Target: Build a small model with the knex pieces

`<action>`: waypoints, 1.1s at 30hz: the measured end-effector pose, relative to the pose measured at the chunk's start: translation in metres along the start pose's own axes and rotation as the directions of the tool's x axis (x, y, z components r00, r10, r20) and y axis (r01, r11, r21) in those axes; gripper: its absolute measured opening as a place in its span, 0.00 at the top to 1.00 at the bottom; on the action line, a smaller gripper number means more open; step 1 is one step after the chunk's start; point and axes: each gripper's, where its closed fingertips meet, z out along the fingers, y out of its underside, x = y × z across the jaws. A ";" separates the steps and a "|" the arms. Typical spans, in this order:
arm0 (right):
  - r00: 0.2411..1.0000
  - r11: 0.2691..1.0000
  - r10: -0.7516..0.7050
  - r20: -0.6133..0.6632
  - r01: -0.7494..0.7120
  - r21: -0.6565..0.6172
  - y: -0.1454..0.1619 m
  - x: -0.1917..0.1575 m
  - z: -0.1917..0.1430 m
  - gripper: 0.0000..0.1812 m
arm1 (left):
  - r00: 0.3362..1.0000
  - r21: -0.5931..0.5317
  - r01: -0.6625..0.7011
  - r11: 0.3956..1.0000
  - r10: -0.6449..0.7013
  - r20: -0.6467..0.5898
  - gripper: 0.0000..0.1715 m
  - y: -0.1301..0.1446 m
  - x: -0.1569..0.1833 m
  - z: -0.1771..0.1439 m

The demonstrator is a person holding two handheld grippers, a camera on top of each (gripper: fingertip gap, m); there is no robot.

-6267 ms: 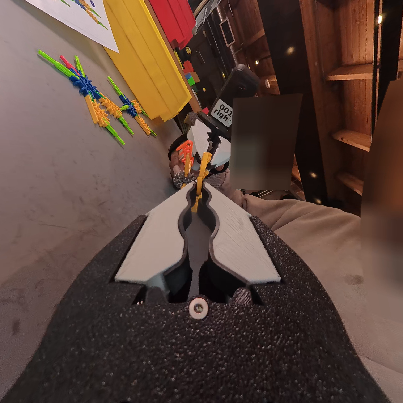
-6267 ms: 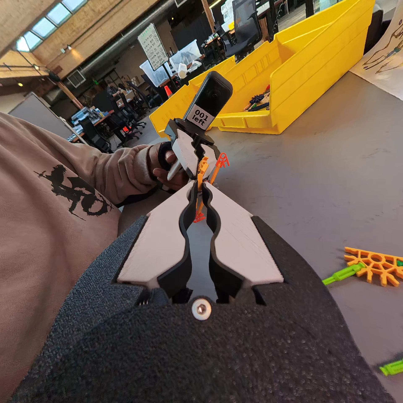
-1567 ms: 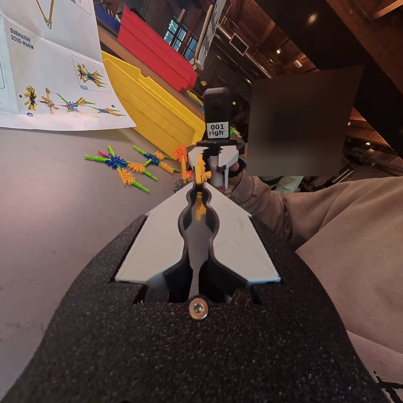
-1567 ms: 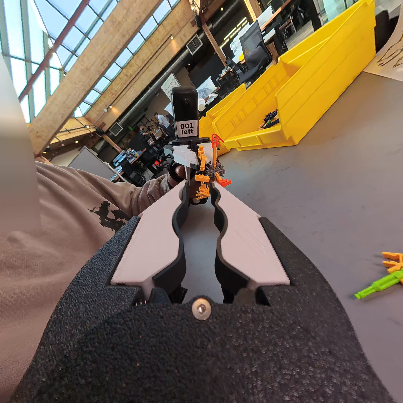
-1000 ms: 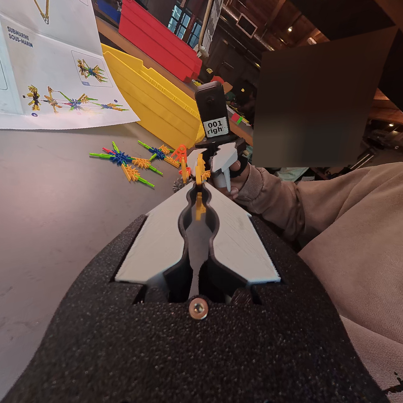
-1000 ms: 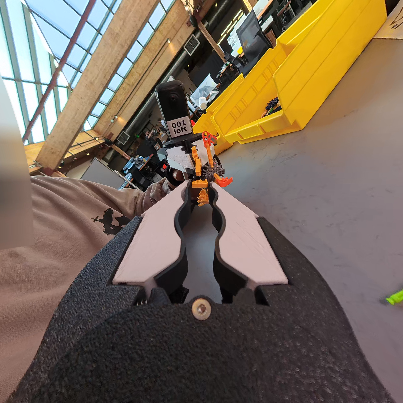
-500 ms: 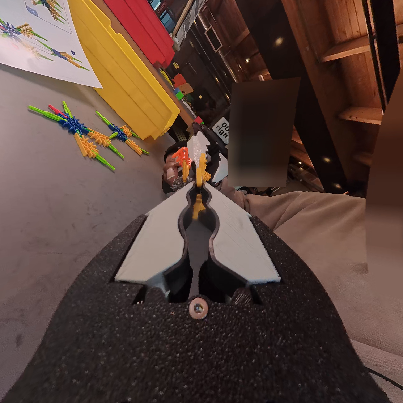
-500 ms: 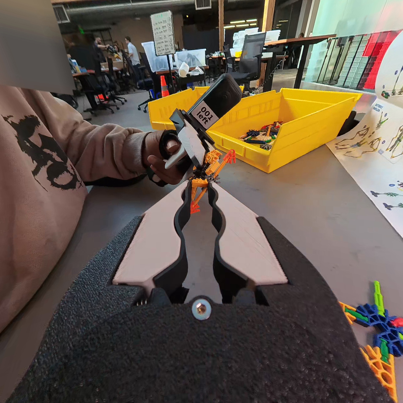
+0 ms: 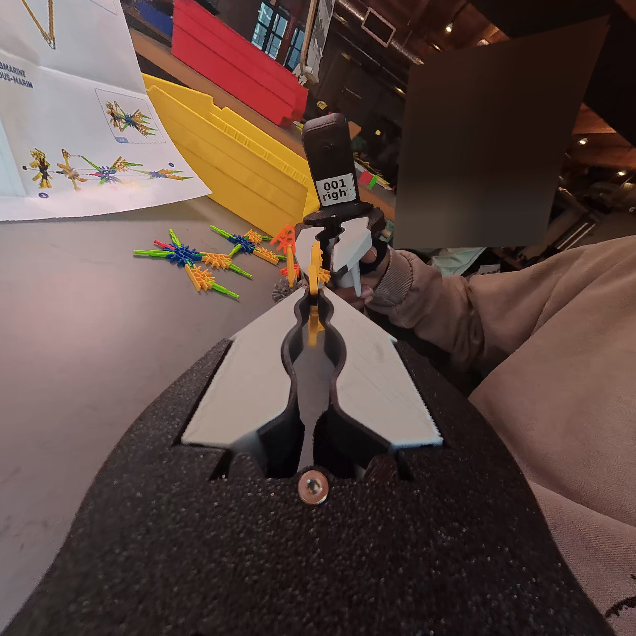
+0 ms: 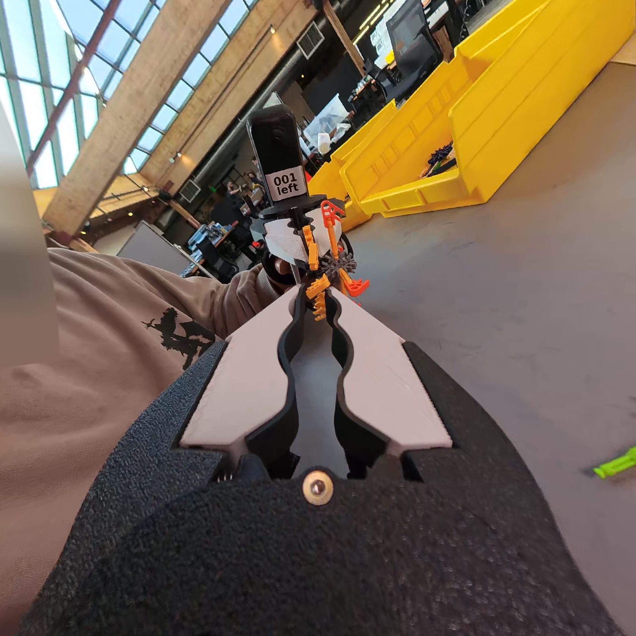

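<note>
A small toy-rod assembly hangs in the air between both grippers: orange-yellow rods, a grey snowflake connector and two red-orange clips. My left gripper is shut on a yellow rod of it; it also shows in the right wrist view. My right gripper is closed on the orange toothed connector at the assembly's near end, its tips a narrow gap apart. The right gripper also shows in the left wrist view, facing the left one tip to tip above the grey table.
Two flat blue, orange and green star assemblies lie on the table by a white instruction sheet. Yellow bins and red bins stand behind. A green rod lies at right. A person's tan sleeves frame the grippers. The tips of both grippers are at nearly the same place.
Both grippers keep their hold on the assembly. Over the last half second they have swung together, so the views tilt back and the assembly stands more upright.
</note>
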 end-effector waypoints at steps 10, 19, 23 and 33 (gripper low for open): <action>0.933 0.934 -0.356 -0.055 0.354 -0.044 -0.001 -0.010 0.001 0.96 | 0.957 -0.011 0.251 0.968 -0.250 -0.145 0.98 0.001 0.006 -0.002; 0.830 0.834 -0.551 -0.087 0.548 -0.055 -0.001 -0.018 0.002 0.97 | 0.885 -0.011 0.397 0.918 -0.386 -0.262 0.96 -0.002 0.012 -0.004; 0.900 0.902 -0.428 -0.078 0.432 0.030 -0.011 -0.018 0.000 0.98 | 0.922 0.042 0.301 0.953 -0.279 -0.269 0.90 -0.011 0.017 -0.007; 0.999 0.991 -0.022 0.030 0.018 0.134 -0.016 -0.006 -0.002 0.99 | 0.999 0.002 -0.023 1.000 0.023 -0.042 0.95 0.001 0.007 0.000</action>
